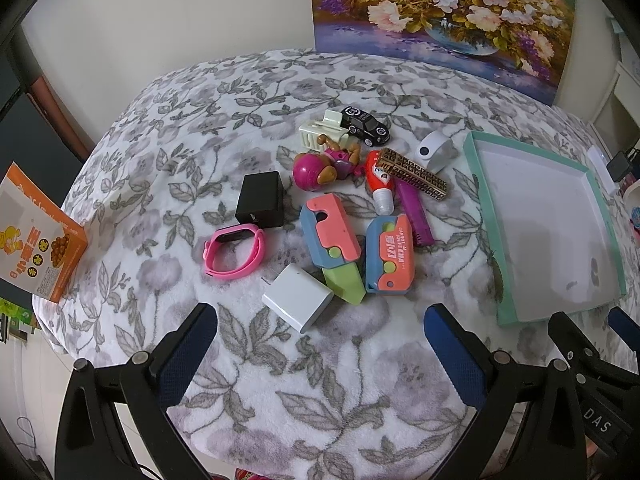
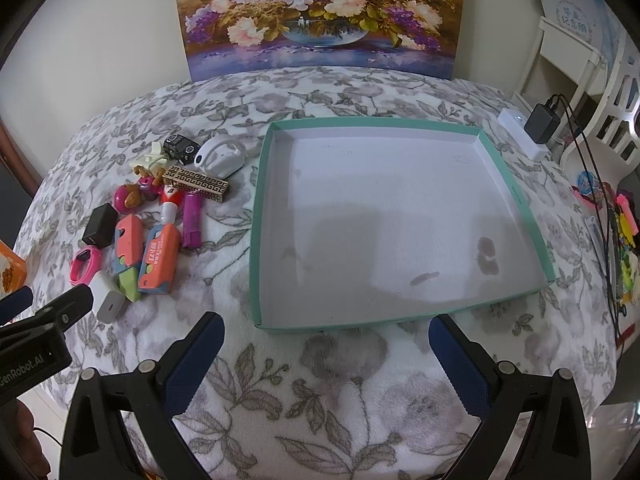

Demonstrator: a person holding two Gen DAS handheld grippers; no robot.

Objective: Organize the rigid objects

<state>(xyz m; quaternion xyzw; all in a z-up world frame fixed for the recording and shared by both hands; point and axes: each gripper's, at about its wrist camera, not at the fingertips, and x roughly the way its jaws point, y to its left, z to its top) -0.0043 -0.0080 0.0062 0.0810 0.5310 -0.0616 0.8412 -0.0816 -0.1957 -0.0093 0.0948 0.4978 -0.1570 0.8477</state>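
The left tool (image 1: pixel 320 320) hangs above a desk covered with a grey flowered cloth (image 1: pixel 168 152), its two blue-padded fingers spread wide and holding nothing. Just ahead of it, almost between the fingertips, lies a white charger (image 1: pixel 297 302). Beyond that sit a pink wristband (image 1: pixel 234 254), a black charger (image 1: pixel 261 205), and two pink-and-blue toy knives (image 1: pixel 329 236) (image 1: pixel 389 261), the nearer-left one with its green blade out and touching the white charger. Farther on are a purple comb (image 1: pixel 416 216), a red and white tube (image 1: pixel 380 182), a gold patterned bar (image 1: pixel 416 174), a pink toy dog (image 1: pixel 324 166), a cream hair claw (image 1: pixel 322 132), a black toy car (image 1: pixel 365 123) and a white ring-shaped gadget (image 1: pixel 434 151). An orange box (image 1: pixel 36 236) stands far to this tool's left.

The right tool (image 2: pixel 326 330) is likewise wide and empty, poised at the near edge of a shallow teal tray (image 2: pixel 516 188) with a white floor and nothing inside. The pile of things lies to its left, apart from the tray. A flower painting (image 2: pixel 320 12) leans on the wall behind.
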